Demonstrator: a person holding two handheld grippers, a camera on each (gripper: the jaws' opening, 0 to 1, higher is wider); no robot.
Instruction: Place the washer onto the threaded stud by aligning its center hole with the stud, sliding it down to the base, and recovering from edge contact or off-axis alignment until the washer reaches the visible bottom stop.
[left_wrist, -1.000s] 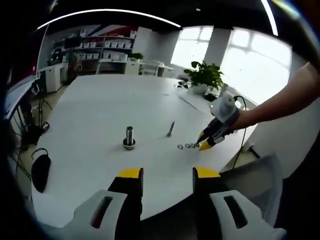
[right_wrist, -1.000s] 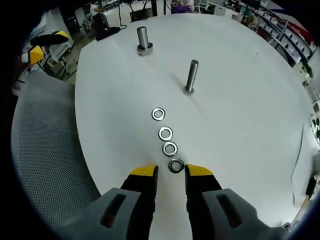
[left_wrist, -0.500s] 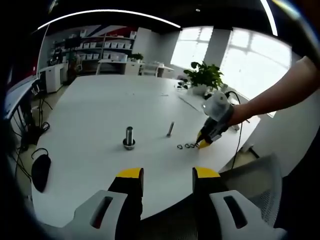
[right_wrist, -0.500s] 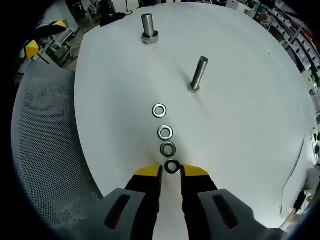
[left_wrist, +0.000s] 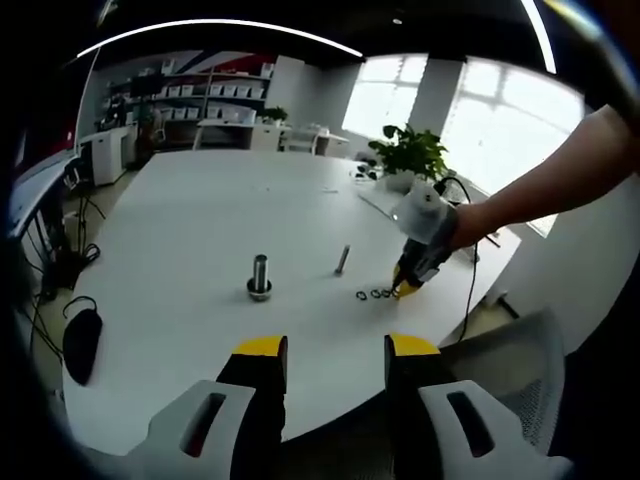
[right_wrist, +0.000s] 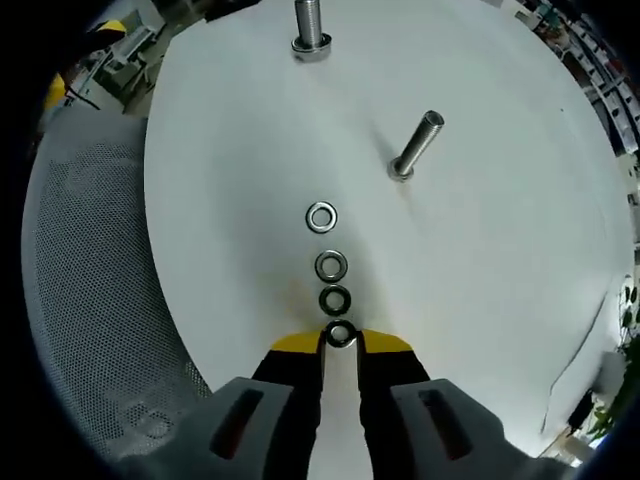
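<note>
Currently the right gripper (right_wrist: 340, 342) has its jaws narrowly apart, flanking the nearest washer (right_wrist: 340, 334) flat on the white table (right_wrist: 500, 270); left gripper (left_wrist: 337, 347) jaws stand apart.

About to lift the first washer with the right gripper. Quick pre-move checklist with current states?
1. Nearest washer sits between the right gripper jaws: ok, it lies at the yellow tips.
2. Jaws fully clamped on that washer: cannot tell, they are close around it but contact is unclear.
3. Other three washers apart from the jaws, in a row on the table: ok.
4. Thin threaded stud standing free, nothing on it: ok.
5. Thick stud with base collar out of the path: ok, farther back.
6. Left gripper away from the work: ok, open at the table's near edge.
</note>
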